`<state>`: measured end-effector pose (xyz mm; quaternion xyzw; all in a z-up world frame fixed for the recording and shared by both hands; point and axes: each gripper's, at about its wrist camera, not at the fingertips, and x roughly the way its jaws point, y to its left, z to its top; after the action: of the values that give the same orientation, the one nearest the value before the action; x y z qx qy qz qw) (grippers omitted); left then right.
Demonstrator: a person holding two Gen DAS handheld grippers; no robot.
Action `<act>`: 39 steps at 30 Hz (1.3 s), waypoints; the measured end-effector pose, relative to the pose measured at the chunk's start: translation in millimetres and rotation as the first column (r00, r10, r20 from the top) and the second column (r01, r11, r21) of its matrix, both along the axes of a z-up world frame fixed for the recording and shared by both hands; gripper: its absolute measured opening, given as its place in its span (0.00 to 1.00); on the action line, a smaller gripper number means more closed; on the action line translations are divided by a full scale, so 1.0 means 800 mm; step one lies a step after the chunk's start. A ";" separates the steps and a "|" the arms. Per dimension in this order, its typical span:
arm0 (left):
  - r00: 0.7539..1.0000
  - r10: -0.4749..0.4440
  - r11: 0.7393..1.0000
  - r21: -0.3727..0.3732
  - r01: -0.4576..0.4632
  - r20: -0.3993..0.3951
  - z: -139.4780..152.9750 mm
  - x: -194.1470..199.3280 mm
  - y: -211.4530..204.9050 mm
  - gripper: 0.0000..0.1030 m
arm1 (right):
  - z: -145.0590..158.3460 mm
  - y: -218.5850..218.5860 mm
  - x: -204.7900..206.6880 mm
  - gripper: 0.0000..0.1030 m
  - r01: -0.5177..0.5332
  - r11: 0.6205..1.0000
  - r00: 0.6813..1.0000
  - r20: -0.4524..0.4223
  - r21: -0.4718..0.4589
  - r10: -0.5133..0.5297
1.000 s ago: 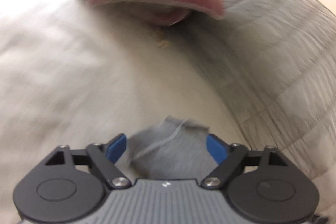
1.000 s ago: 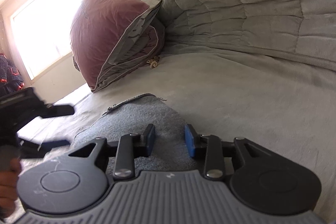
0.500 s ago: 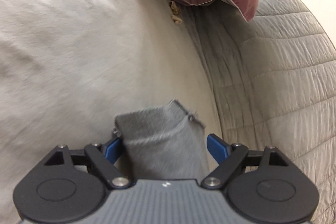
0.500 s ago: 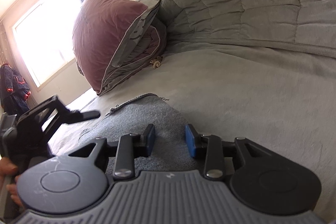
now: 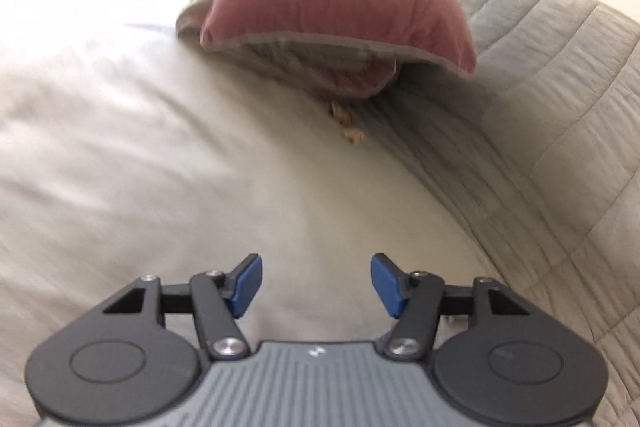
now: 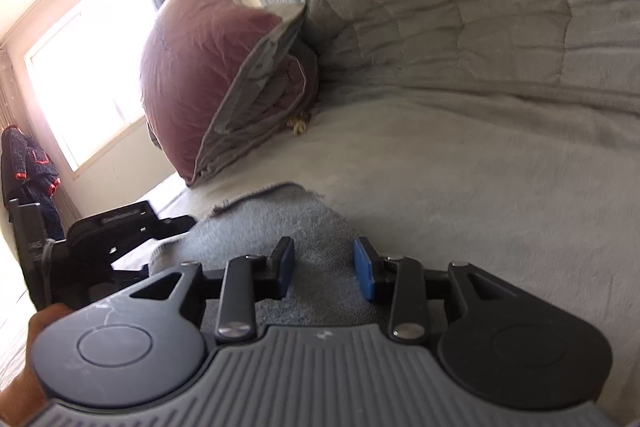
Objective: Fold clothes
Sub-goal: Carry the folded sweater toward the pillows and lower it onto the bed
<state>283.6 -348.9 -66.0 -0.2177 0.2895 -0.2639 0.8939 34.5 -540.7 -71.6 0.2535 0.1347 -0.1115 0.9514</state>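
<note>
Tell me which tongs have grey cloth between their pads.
The right tongs: grey garment lies between their open pads. The left tongs frame only bedsheet.

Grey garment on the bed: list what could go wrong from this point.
1. The left gripper is open with only the bedsheet between its fingers, so closing now could pinch sheet instead of cloth.
2. The right gripper stands open over the grey garment; pushing forward may bunch the fold.
3. The garment's frayed edge could snag.
</note>
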 end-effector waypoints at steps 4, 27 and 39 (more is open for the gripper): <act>0.993 -0.054 0.996 -0.062 0.061 0.101 0.026 -0.023 0.007 0.59 | 0.010 0.013 -0.008 0.36 -0.009 0.996 0.998 0.064 -0.086 0.014; 0.990 -0.117 0.964 0.250 0.093 0.084 0.026 -0.075 -0.045 0.70 | 0.006 0.033 0.003 0.54 -0.028 0.975 0.997 -0.076 -0.220 0.011; 0.998 -0.059 0.906 0.421 0.039 0.033 0.077 -0.157 0.001 0.81 | 0.052 0.056 -0.032 0.59 -0.033 0.981 0.978 -0.207 -0.193 -0.008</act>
<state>157.8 -347.9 -4.1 -0.0072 0.3248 -0.2227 0.9192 8.6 -495.8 -30.0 0.1449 0.2226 -0.1441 0.9532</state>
